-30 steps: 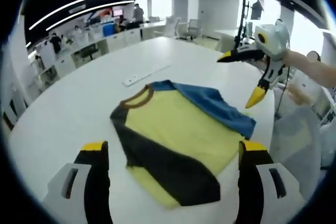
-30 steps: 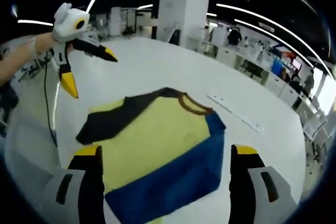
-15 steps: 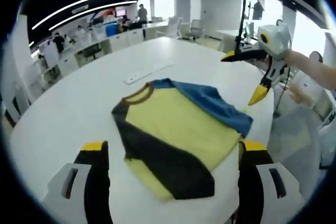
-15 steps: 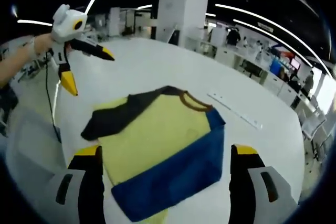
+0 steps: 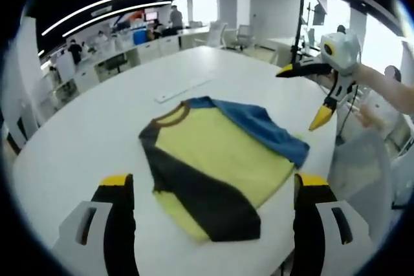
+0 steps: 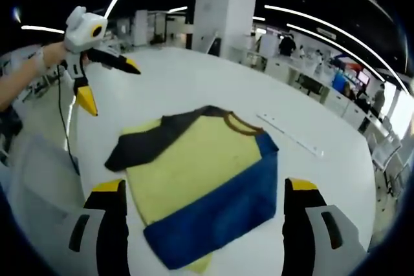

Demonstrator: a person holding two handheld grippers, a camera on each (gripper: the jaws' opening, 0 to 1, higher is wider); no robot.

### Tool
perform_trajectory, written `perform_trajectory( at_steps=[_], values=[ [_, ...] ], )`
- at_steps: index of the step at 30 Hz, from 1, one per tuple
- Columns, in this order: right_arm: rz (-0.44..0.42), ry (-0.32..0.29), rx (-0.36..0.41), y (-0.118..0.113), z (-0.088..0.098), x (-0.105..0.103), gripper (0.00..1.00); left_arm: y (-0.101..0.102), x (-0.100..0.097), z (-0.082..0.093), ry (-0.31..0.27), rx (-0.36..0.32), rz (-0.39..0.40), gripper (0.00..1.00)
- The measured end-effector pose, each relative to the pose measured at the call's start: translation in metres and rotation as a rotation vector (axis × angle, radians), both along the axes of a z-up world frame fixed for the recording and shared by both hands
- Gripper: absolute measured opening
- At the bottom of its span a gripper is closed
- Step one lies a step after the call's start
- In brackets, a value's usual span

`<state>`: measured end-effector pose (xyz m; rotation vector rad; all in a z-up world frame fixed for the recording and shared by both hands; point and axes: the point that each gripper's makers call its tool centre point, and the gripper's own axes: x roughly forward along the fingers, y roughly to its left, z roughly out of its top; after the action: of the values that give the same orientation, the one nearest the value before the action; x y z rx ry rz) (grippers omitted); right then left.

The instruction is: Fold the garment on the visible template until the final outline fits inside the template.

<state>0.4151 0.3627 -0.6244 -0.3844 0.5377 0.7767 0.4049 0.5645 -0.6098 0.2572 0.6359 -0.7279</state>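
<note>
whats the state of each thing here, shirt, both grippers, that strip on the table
yellow shirt with a dark sleeve and a blue sleeve: lying flat on the white round table, both sleeves folded in over the body
left gripper: open, held above the table, holding nothing
right gripper: open, held above the table, holding nothing
long white strip: flat on the table beyond the collar

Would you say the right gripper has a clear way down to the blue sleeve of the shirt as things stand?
Probably yes. The right gripper is open with nothing held, and the blue sleeve lies flat on the white table just ahead of its jaws. The left gripper hangs off to the far side.
</note>
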Motion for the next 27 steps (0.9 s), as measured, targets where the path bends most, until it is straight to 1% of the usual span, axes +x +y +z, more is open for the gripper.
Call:
perform_trajectory(
  at_steps=[8, 11, 15, 17, 20, 24, 27],
  values=[
    [0.01, -0.018, -0.013, 0.004, 0.002, -0.005, 1.0, 0.002, -0.001, -0.001, -0.006, -0.005, 0.014, 1.0],
    [0.014, -0.022, -0.025, 0.004, -0.001, -0.009, 1.0, 0.003, -0.003, -0.001, -0.009, -0.013, 0.019, 1.0],
    [0.021, -0.01, -0.015, 0.007, -0.004, -0.016, 1.0, 0.005, -0.005, -0.002, -0.011, 0.001, 0.018, 1.0],
    [0.024, -0.027, -0.018, 0.007, -0.004, -0.019, 1.0, 0.006, -0.007, -0.001, -0.017, 0.002, 0.02, 1.0],
    [0.031, -0.026, -0.036, 0.007, -0.008, -0.024, 1.0, 0.006, -0.011, 0.0, -0.024, 0.004, 0.022, 1.0],
    [0.04, -0.04, -0.052, 0.009, -0.011, -0.03, 1.0, 0.006, -0.014, -0.004, -0.027, 0.015, 0.026, 1.0],
    [0.041, -0.029, -0.041, 0.009, -0.013, -0.033, 1.0, 0.004, -0.018, -0.007, -0.021, 0.01, 0.023, 1.0]
  ],
)
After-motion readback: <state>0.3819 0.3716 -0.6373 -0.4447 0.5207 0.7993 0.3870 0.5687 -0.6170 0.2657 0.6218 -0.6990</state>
